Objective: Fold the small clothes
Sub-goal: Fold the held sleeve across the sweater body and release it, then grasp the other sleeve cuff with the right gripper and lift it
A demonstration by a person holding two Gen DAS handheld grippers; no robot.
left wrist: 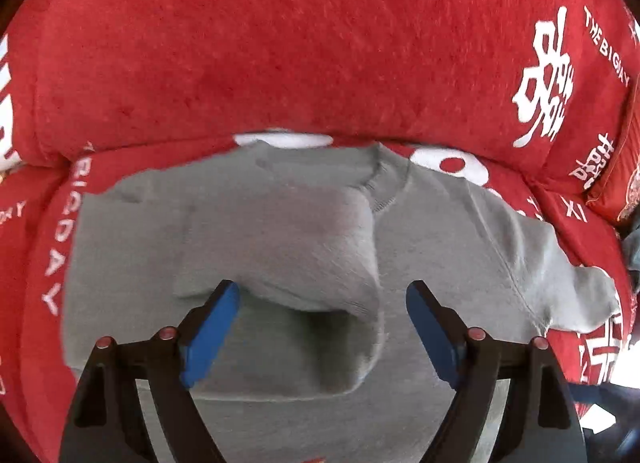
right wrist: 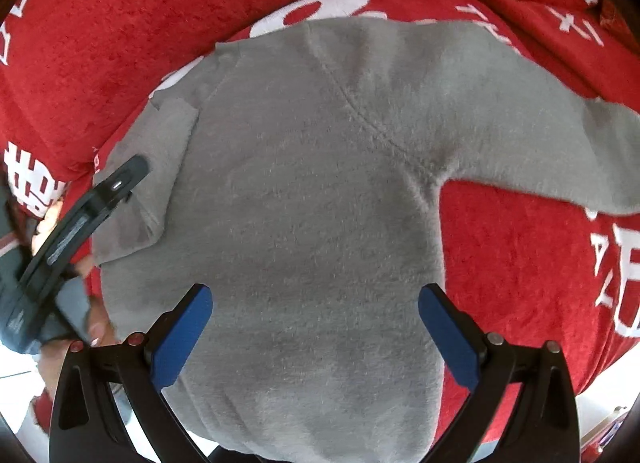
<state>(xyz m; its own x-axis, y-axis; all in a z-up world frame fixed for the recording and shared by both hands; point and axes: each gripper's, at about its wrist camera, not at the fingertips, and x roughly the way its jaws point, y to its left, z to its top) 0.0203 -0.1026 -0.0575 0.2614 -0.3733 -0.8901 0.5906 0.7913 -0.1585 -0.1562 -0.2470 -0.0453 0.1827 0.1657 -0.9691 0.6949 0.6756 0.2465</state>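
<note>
A small grey sweater (left wrist: 440,239) lies flat on a red sofa cover (left wrist: 280,43). In the left wrist view, one sleeve (left wrist: 304,247) is folded inward across the body. My left gripper (left wrist: 322,327) hovers open over that sleeve, blue pads wide apart and gripping nothing. In the right wrist view the sweater's body (right wrist: 312,191) fills the middle. The other sleeve (right wrist: 560,159) stretches out to the right. My right gripper (right wrist: 316,331) stands open above the lower body of the sweater. The folded sleeve (right wrist: 152,167) shows at left, with one black finger (right wrist: 120,183) of the left gripper beside it.
The red cover carries white printed letters and characters (left wrist: 548,79). The sofa's back cushion (right wrist: 140,3) rises behind the sweater. A red pillow (left wrist: 624,183) sits at the far right. A person's hand (right wrist: 48,219) holds the left gripper. Bright floor (right wrist: 20,375) shows past the seat's front edge.
</note>
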